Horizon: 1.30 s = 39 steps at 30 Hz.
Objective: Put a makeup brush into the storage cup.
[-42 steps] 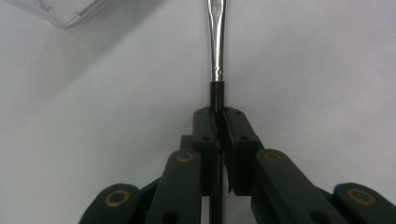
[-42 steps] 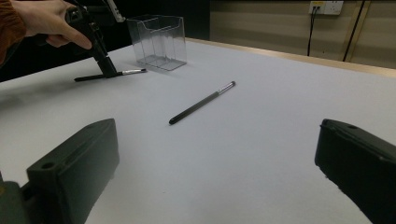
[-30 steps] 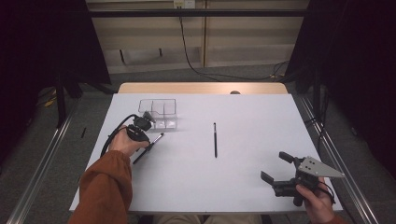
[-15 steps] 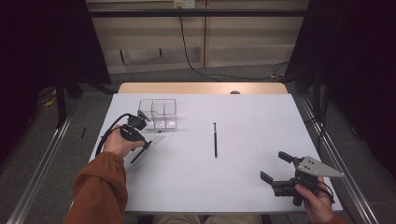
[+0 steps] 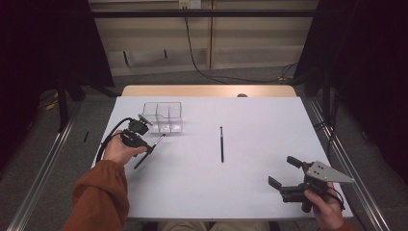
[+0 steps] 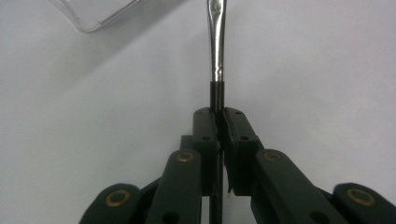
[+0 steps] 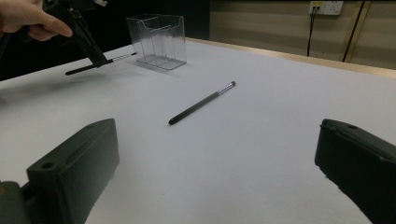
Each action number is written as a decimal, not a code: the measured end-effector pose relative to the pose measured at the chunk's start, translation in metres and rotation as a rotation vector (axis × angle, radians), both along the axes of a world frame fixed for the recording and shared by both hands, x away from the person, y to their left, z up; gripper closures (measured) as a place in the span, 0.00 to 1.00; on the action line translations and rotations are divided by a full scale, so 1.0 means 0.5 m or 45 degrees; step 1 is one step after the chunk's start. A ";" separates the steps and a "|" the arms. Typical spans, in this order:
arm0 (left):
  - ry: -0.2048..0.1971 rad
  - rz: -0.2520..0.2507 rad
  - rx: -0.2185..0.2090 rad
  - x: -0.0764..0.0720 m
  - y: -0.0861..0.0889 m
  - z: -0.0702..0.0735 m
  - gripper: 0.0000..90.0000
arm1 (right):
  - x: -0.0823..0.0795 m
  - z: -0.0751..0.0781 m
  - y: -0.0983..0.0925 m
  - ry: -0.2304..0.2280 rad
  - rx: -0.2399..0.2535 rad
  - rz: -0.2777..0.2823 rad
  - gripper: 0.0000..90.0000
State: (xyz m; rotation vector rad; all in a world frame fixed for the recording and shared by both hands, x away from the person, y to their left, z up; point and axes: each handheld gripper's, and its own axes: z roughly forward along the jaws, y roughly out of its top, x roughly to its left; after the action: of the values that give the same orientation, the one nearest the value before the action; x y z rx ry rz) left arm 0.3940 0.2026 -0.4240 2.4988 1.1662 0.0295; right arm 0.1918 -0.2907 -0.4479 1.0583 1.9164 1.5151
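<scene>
My left gripper (image 5: 149, 149) is shut on a thin black pen with a silver band (image 5: 159, 140), just in front of the clear box (image 5: 163, 115). In the left gripper view the pads (image 6: 208, 123) pinch the pen's (image 6: 215, 46) black shaft, and its silver part points away towards the box's corner (image 6: 93, 18). The right gripper view shows that pen (image 7: 119, 58) held a little above the table. A second black pen (image 5: 221, 144) lies flat mid-table. My right gripper (image 5: 284, 172) hovers open near the front right edge, its jaws wide apart and nothing between them (image 7: 217, 130).
The clear box (image 7: 159, 39) has several compartments and stands at the back left of the white table (image 5: 250, 192). A wooden strip (image 5: 207, 90) runs along the far edge. Metal rails flank both sides. The second pen (image 7: 201, 103) lies ahead of my right gripper.
The left hand has shifted slightly to the left with the pen still gripped. The right gripper and the loose pen have not moved.
</scene>
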 end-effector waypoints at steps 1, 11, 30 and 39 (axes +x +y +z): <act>-0.008 -0.003 -0.005 -0.001 0.002 0.001 0.94 | 0.000 0.000 0.000 0.000 0.000 0.000 0.00; -0.084 0.028 -0.102 -0.021 0.024 0.015 0.94 | 0.000 0.000 0.000 -0.001 -0.001 -0.001 0.00; -0.249 0.044 -0.301 -0.054 0.042 0.023 0.94 | -0.001 0.001 0.000 -0.001 0.001 -0.002 0.00; -0.369 0.099 -0.417 -0.075 0.069 0.030 0.94 | -0.001 0.001 0.001 0.002 0.003 -0.002 0.00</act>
State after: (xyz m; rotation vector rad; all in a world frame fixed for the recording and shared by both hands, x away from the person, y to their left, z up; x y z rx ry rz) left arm 0.3564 0.2372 -0.4091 2.0823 1.0507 0.1982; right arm 0.1914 -0.2901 -0.4476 1.0622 1.9148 1.5163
